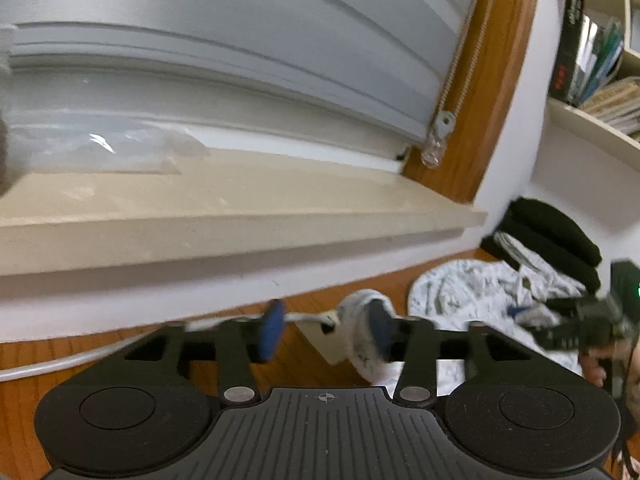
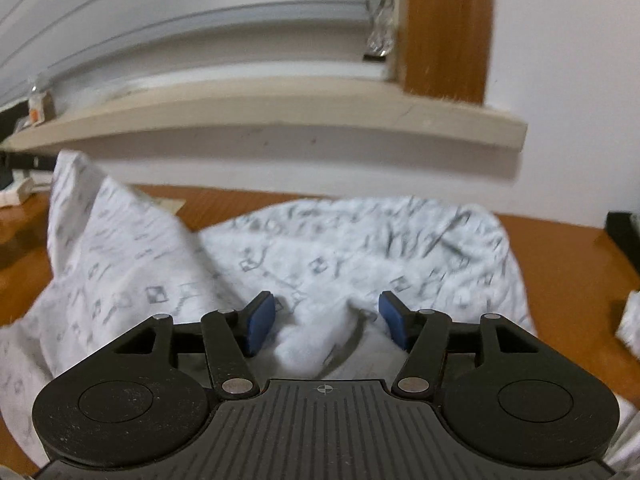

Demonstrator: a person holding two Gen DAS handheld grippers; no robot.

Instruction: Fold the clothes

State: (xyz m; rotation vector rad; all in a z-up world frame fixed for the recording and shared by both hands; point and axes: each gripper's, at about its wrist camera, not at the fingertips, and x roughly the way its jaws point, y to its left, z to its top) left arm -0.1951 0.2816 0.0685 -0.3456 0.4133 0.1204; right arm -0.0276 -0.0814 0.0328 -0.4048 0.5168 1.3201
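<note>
A white garment with a grey print lies crumpled on a wooden table. In the right wrist view my right gripper is open, with a raised fold of the cloth between its blue pads. In the left wrist view my left gripper is open; an edge of the same garment hangs over its right pad. The other gripper shows at the far right over the cloth.
A beige window sill and grey blind run above the table. Folded black clothes lie by the wall, under a bookshelf. A white cable crosses the table. A dark box sits at right.
</note>
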